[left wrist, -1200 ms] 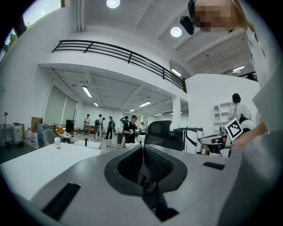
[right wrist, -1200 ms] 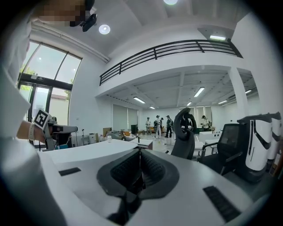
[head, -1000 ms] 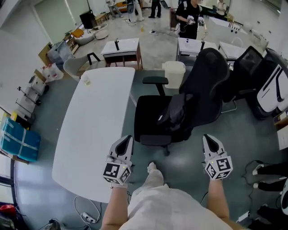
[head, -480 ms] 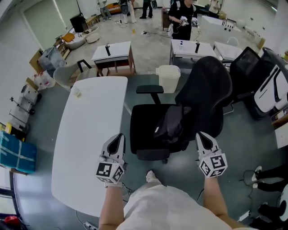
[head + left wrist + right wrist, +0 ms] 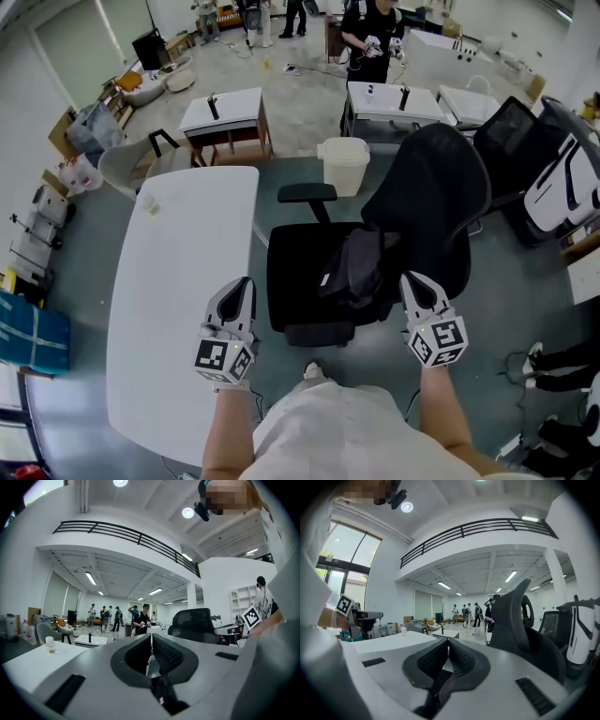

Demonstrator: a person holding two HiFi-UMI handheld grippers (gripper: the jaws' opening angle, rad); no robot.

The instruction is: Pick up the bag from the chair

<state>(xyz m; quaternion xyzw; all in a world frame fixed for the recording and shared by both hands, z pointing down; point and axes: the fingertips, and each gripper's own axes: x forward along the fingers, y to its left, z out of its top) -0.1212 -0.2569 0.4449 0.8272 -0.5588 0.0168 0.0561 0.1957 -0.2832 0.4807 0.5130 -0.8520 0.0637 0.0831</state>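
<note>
A black bag point(image 5: 353, 267) lies slumped on the seat of a black office chair point(image 5: 300, 258), against its mesh backrest point(image 5: 427, 202). My left gripper point(image 5: 242, 286) is shut and empty, just left of the seat's front corner. My right gripper point(image 5: 410, 279) is also shut with nothing in it, at the seat's right side below the backrest. In the left gripper view the jaws point(image 5: 151, 641) are closed and the chair's backrest point(image 5: 194, 625) shows beyond them. The right gripper view shows closed jaws point(image 5: 446, 648) and the backrest point(image 5: 515, 620) close on the right.
A long white table point(image 5: 178, 291) runs along the left of the chair. A white bin point(image 5: 341, 164) stands beyond the armrest. Small desks point(image 5: 223, 112) and several people are at the far end. More black chairs point(image 5: 511, 141) stand at the right.
Both grippers have come closer to the chair; they now flank the seat's front, where earlier they were well short of it. Their jaws have stayed shut.
</note>
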